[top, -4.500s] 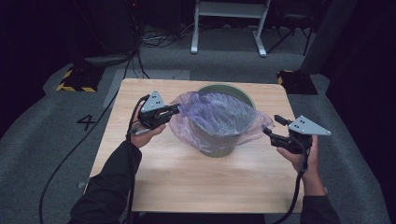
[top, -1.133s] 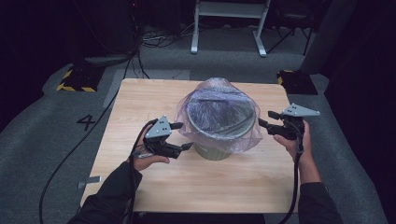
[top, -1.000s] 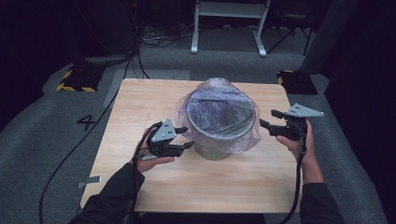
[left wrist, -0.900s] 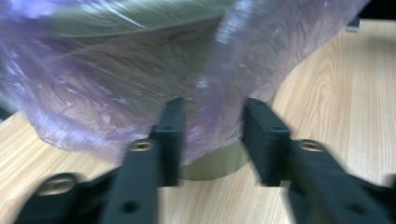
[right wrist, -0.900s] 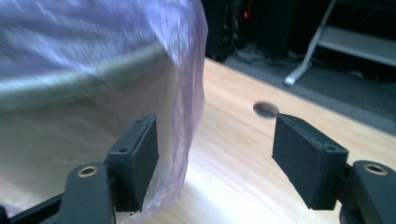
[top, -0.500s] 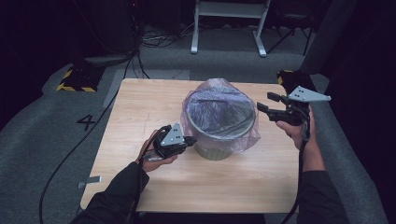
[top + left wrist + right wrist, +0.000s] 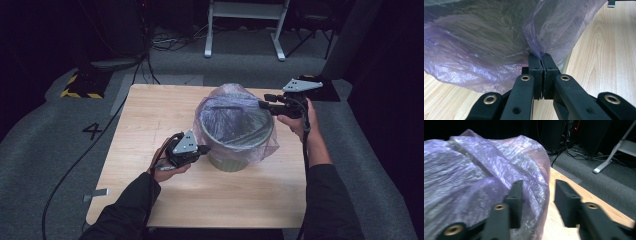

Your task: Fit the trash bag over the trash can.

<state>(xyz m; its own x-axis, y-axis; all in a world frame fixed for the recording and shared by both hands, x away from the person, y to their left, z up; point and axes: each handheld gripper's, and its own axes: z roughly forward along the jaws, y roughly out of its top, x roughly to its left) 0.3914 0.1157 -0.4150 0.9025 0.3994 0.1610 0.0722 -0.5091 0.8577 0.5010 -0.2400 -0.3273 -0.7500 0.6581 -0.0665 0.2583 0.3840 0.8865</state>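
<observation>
At the left, the left tongs had just pressed together on a fold of the purple bag low beside the green bin mid-surface. Rightward, the right tongs had been narrowing, spread around the bag's far edge, not yet pinching; that side likely remained to tuck.

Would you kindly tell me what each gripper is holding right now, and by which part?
The left gripper pinches a fold of the plastic bag low on the bin's side. The right gripper has the bag's upper edge between its jaws, a gap remaining; no firm hold.
</observation>
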